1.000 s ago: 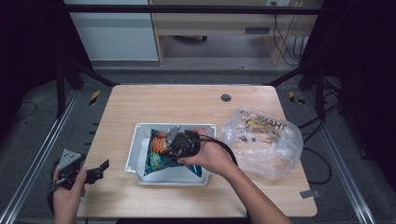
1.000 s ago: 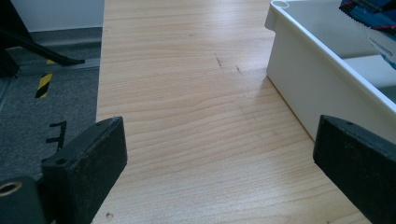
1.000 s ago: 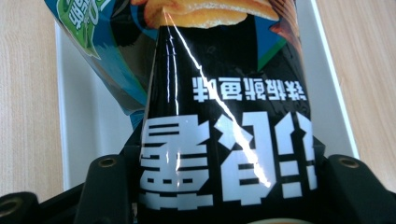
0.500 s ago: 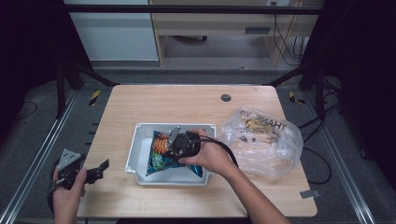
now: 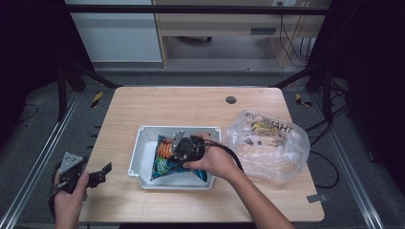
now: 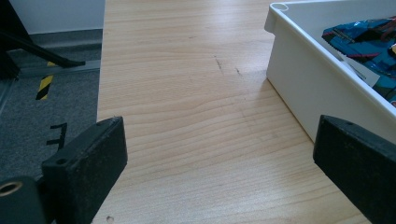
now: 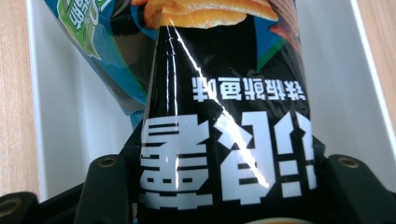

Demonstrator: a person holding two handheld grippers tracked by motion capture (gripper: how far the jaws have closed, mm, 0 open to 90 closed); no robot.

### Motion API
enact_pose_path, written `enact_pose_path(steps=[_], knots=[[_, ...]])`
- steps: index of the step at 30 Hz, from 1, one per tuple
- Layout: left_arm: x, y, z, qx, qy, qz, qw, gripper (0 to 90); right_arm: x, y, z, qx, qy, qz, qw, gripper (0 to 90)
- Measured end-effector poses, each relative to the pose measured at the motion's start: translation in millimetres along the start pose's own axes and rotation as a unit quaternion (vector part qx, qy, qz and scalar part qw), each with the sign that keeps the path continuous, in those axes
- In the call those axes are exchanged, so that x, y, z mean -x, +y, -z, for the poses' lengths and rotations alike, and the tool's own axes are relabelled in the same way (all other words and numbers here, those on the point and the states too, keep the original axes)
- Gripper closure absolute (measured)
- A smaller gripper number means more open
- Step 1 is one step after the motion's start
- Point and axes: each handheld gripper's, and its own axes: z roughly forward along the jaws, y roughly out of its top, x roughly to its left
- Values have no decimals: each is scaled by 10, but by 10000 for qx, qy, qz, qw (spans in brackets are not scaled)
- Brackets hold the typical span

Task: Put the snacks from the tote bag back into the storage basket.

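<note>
A dark blue and black chip bag (image 5: 165, 161) with orange chips printed on it lies in the white bin (image 5: 138, 152) at the table's middle. My right gripper (image 5: 180, 149) reaches into the bin from the right and is shut on this bag. In the right gripper view the bag (image 7: 224, 116) fills the gap between the jaws of that gripper (image 7: 229, 189), which press on both its sides. My left gripper (image 5: 102, 172) hovers at the table's front left edge, open with nothing in it (image 6: 219, 177), beside the bin's wall (image 6: 308, 88).
A clear plastic shopping bag (image 5: 267, 143) with items inside lies right of the bin. A small dark round hole (image 5: 231, 99) sits near the table's far edge. Bare wood (image 6: 187, 93) stretches left of the bin, with the floor beyond the left edge.
</note>
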Motion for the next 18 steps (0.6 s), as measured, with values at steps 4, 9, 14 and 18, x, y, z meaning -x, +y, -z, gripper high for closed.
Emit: enact_pose_path(steps=[4,9,14,18], knots=[[3,0,-2,-2,-2,-8,10000,26,9,-14,-13,7,15,8,10000,417],[10,4,-7,0,-10,-32,10000,26,26,-29,-25,35,43,-46,10000,416],[8,3,-9,-9,-6,-37,10000,26,28,-26,-29,38,47,-40,10000,415],[18,2,-11,-13,-20,-41,10000,26,29,-24,-41,30,46,-87,9999,411]])
